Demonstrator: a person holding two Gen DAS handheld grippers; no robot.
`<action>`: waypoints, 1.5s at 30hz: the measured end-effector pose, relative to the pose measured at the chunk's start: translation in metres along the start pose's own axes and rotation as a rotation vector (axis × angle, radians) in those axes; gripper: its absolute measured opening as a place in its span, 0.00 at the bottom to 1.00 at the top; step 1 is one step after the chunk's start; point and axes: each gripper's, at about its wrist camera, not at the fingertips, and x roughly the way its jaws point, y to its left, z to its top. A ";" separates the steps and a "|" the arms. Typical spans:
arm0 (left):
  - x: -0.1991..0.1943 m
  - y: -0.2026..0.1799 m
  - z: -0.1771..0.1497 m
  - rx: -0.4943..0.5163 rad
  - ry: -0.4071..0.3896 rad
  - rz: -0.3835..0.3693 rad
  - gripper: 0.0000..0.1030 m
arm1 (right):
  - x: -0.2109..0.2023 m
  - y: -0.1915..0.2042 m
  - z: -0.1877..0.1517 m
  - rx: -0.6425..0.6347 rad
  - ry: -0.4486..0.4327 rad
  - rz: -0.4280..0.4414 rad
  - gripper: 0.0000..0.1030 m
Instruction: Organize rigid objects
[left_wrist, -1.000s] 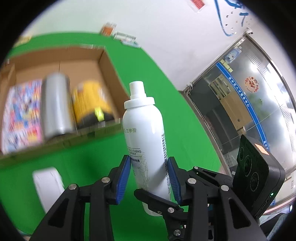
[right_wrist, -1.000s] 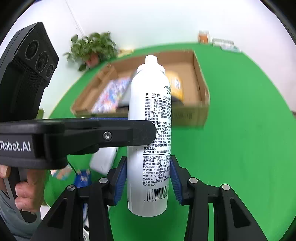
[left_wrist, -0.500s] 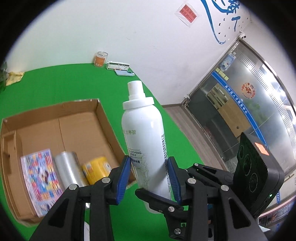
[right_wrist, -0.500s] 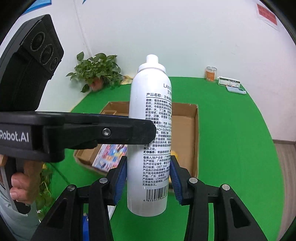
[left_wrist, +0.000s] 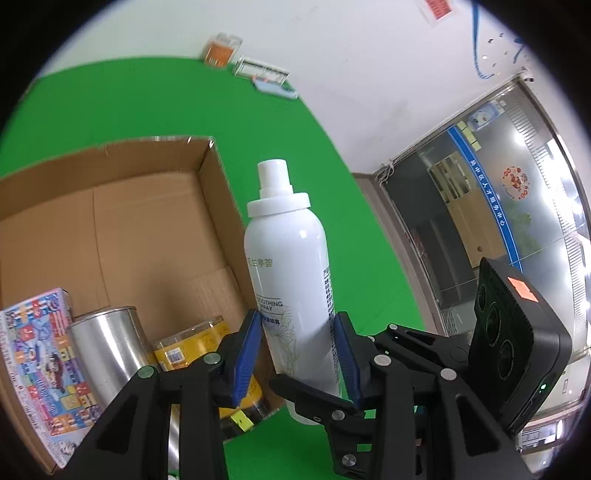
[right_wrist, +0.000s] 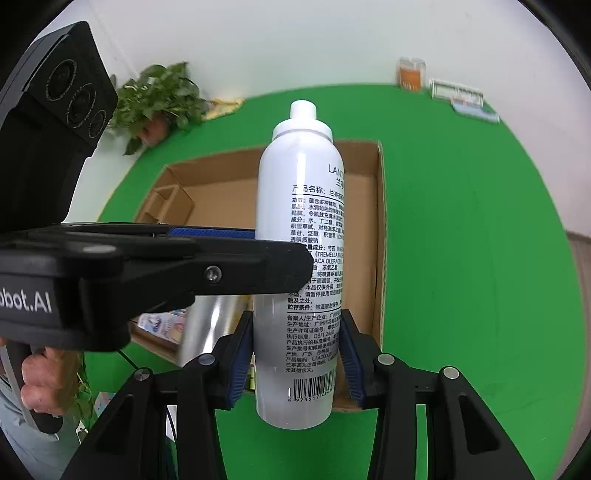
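Green table: box holding book, tin, yellow tub. Bottle held upright above box's near edge, clamped by right gripper and left gripper. Step judged: carry to box. Next required: lowering into free space, then release.

I have carried the bottle across the green table toward the box, which a second ago lay well behind it and blurred. Now, in the left view, the open box sits just beside it to the left, with its can and yellow tub sharp and near. In the right view the box has swung from behind-left to directly behind the bottle.
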 end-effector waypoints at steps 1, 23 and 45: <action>0.006 0.004 0.000 -0.011 0.011 0.000 0.37 | 0.008 -0.005 -0.002 0.008 0.017 0.007 0.40; 0.039 0.010 -0.031 0.005 0.087 0.051 0.07 | 0.056 -0.012 -0.039 0.062 0.077 -0.131 0.55; -0.206 -0.015 -0.333 0.047 -0.522 0.567 0.97 | -0.094 0.123 -0.305 -0.196 -0.419 0.020 0.99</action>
